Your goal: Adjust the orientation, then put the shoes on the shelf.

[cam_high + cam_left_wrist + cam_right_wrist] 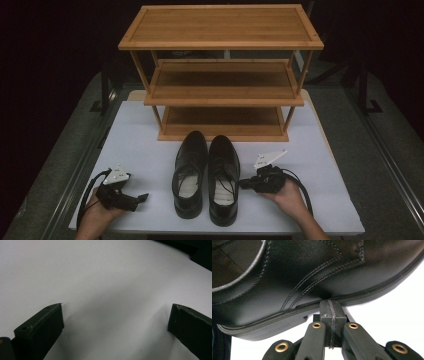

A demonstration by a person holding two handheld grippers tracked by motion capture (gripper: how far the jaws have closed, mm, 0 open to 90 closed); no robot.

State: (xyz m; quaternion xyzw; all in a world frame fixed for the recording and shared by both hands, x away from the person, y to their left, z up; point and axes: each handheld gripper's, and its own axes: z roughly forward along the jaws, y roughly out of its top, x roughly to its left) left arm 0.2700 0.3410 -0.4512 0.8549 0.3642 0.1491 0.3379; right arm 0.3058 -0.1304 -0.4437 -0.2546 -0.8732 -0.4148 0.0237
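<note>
Looking down from the high view, two black shoes are sitting side by side on the white bench [150, 130], toes pointing far, just near of the rack [222, 75]. The right gripper [243, 184] is lying level beside the right shoe [223, 180], its tip at the shoe's outer side; the left gripper [143, 197] is resting well apart from the left shoe [189, 172]. A good next move, I judge, is spreading the right gripper before going for the collar, since a tip pushed against the sole would only slide the shoe.

In the left gripper view, the left gripper [115, 317] is standing spread wide over bare, matte bench [105, 272], pinching nothing; its pads look flat and scuffed.

In the right gripper view, the right gripper [331, 315] is pressed together, holding nothing, its blunt tip meeting the right shoe [294, 270] at the welt. The leather is smooth and faintly glossy, with double stitching curving across the quarter; the sole edge is ribbed and rubbery, likely grippy but stiff.
</note>
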